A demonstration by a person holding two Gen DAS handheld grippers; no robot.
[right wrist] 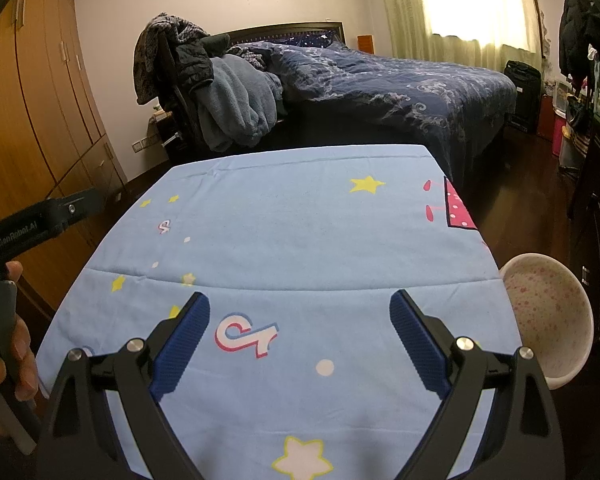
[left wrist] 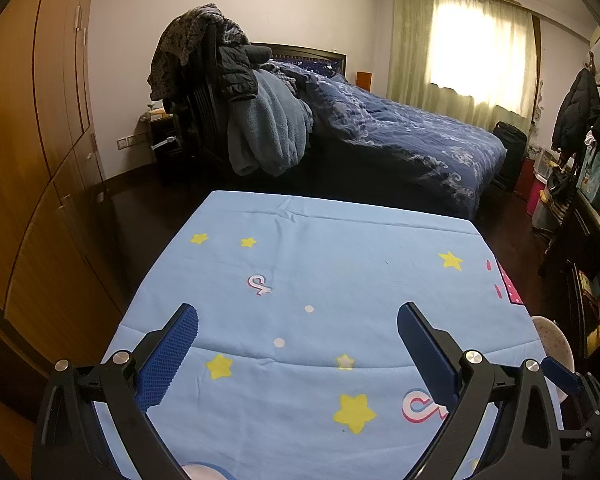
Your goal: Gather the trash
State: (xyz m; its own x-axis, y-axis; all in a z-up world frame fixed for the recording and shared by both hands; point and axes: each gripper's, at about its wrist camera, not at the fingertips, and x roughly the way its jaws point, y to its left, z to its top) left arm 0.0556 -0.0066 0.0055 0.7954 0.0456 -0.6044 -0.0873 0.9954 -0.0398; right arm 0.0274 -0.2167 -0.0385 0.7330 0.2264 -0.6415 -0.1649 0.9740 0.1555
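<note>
A table covered with a light blue star-print cloth (left wrist: 320, 280) (right wrist: 300, 232) fills both views. No trash shows on it. A white bin with pink speckles (right wrist: 548, 316) stands at the table's right side; its rim (left wrist: 556, 340) peeks in at the right of the left wrist view. My left gripper (left wrist: 298, 318) hovers open over the cloth with nothing between its blue pads. My right gripper (right wrist: 300, 306) is also open and empty above the near part of the cloth, left of the bin. A hand (right wrist: 16, 344) holds the other gripper's handle at the left edge.
Behind the table is a bed with a dark blue duvet (left wrist: 400, 128) and a chair piled with clothes (left wrist: 236, 92). Wooden wardrobes (left wrist: 40, 140) line the left wall. Dark furniture and hanging clothes (left wrist: 592, 128) crowd the right side, over dark wood floor.
</note>
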